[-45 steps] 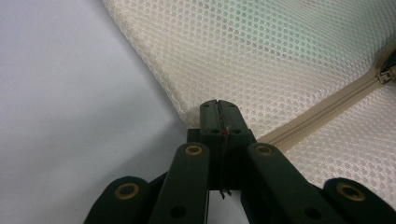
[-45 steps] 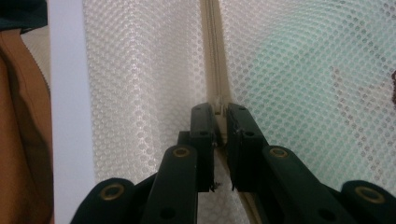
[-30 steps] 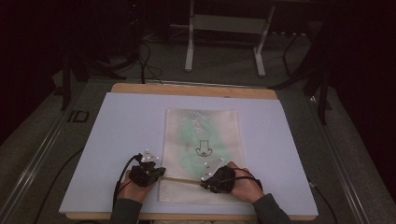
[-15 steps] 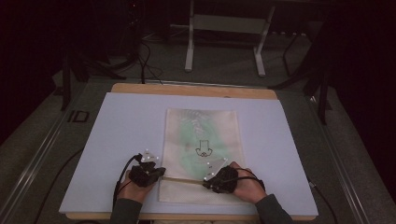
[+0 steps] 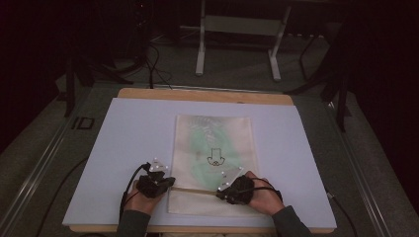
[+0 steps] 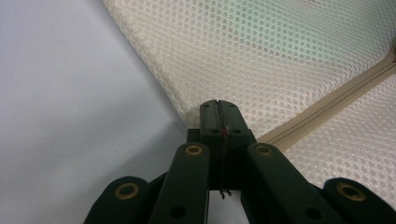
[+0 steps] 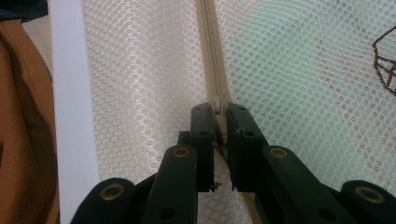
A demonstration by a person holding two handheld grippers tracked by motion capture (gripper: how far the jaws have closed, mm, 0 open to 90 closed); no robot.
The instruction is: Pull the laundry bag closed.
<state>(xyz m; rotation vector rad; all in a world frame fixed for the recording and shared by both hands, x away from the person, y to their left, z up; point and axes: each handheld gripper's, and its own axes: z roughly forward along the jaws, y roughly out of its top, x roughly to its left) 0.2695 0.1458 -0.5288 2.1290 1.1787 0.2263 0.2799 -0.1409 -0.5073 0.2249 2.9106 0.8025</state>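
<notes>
A flat mesh bag point(image 5: 213, 163) lies in the middle of a pale board point(image 5: 123, 148) on a wooden table point(image 5: 202, 95). The bag is a tall rectangle. It is cream, soft, and full of tiny round holes like a net. Something green shows through it, and a small dark drawing point(image 5: 214, 157) sits near its middle. A beige zipper point(image 5: 195, 190) runs across the bag near the edge closest to the person. The zipper looks like a thin ribbed strip with neat little teeth.

The left gripper point(image 5: 165, 181) is at the left side of the bag, right where the zipper ends. In the left gripper view the black jaws are squeezed tight together at the corner of the bag point(image 6: 289, 65). A bit of the bag's edge seems to be pinched between them. The zipper point(image 6: 327, 109) runs away from the left gripper's point(image 6: 219, 114) tips toward the right.

The right gripper point(image 5: 223, 190) is on the zipper further along, near the right side of the bag. In the right gripper view its point(image 7: 220, 114) jaws are clamped on a small pale piece of the zipper point(image 7: 213, 56). It looks like the pull, but I cannot be sure. The zipper line goes straight up from the tips, with plain cream mesh on one side and the green part on the other.

A hand point(image 5: 136, 201) holds the left gripper and another hand point(image 5: 262, 195) holds the right one. Both rest low on the board.
</notes>
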